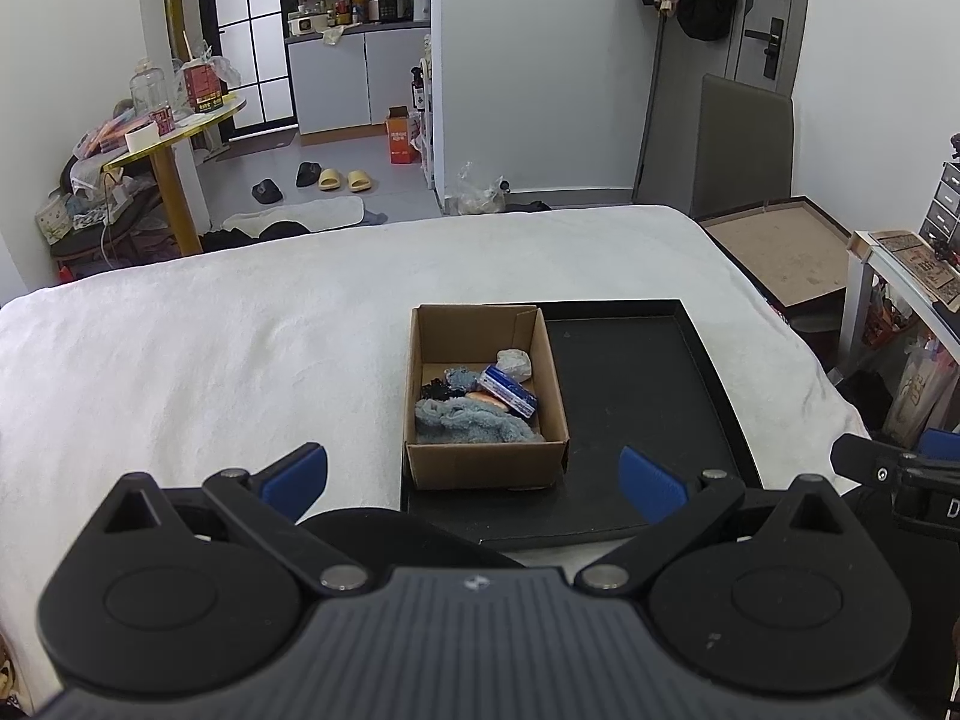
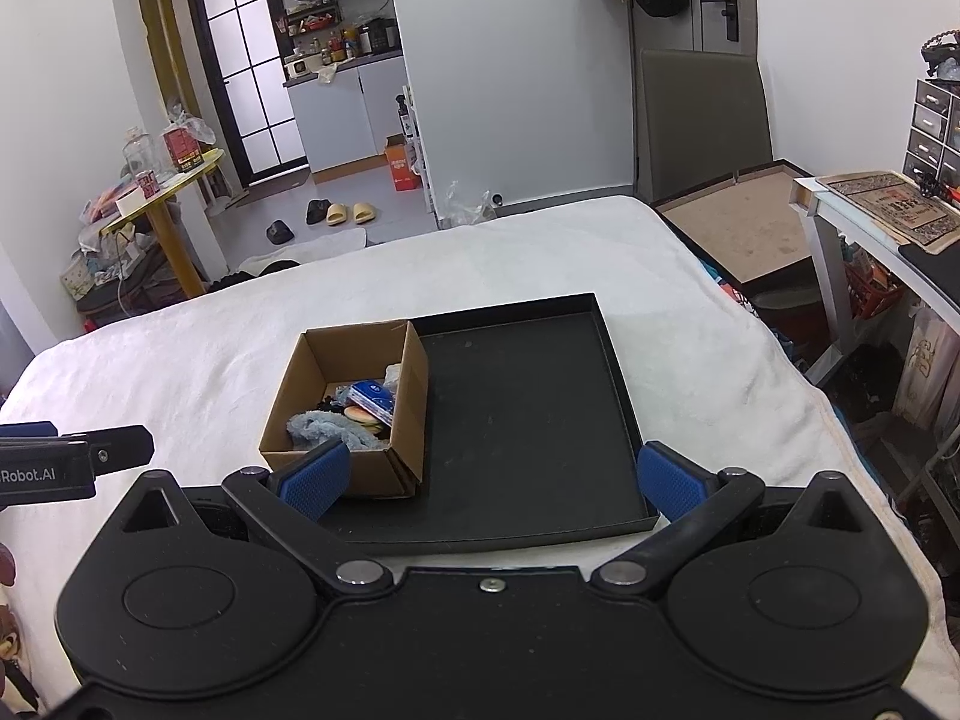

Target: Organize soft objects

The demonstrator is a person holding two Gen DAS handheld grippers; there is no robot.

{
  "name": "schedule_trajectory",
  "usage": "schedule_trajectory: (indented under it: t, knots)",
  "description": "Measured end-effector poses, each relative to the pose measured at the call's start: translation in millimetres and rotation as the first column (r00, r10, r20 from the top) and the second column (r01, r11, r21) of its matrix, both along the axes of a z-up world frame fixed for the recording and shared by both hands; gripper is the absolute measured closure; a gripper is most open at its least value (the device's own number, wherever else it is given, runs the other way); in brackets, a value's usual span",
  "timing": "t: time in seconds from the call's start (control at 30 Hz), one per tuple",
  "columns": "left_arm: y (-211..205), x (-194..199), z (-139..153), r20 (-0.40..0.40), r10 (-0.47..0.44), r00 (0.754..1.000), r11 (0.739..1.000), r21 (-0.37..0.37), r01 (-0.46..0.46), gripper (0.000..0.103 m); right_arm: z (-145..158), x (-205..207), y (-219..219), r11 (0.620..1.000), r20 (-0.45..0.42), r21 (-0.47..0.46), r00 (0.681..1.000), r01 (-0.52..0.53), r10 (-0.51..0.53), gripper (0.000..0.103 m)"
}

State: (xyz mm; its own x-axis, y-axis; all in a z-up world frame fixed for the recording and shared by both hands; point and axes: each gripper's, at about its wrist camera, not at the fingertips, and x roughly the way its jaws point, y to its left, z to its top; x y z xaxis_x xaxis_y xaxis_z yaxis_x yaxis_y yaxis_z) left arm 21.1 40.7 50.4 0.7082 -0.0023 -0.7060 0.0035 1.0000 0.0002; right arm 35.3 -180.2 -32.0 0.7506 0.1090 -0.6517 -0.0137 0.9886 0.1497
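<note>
Cardboard box [image 1: 486, 396] sits in the left end of the black tray [image 1: 648, 396], tray on the white bed cover [image 1: 210, 348]. Soft stuff is all in the box: fluffy blue-grey cloth [image 1: 468, 425] at the near wall, small blue fuzzy piece [image 1: 461, 377] behind it, something black [image 1: 437, 391] at the left, blue-white packet [image 1: 509, 390] leaning on the right wall, crumpled white wad [image 1: 515, 363] at the back. An orange-and-tan thing is half buried under the packet, can't tell what it is.

My left gripper [image 1: 474, 477] is spread wide and empty, hovering just short of the box's near wall. My right gripper [image 2: 489, 474] is likewise wide open, nothing in it, low over the tray's near rim.

My read: either sorting hasn't begun or everything's already boxed; rest of the tray is bare. If picking next, go in from above with the left, take the big fluffy cloth first, pinch mid-bulk so it doesn't drag the packet out.

In the way: box walls are tall and the box is light, so a finger catching the rim would probably shift it. Grippers are close side by side; keep the right clear.
</note>
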Motion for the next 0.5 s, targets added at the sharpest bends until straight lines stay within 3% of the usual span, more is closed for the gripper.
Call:
schedule_trajectory:
  t: [0.5]
  knots:
    - [0.0, 0.7, 2.2, 0.015, -0.003, 1.0, 1.0, -0.013, 0.003, 0.0, -1.7, -0.4, 2.2, 1.0, -0.003, -0.004, 1.0, 0.0, 0.0, 0.0]
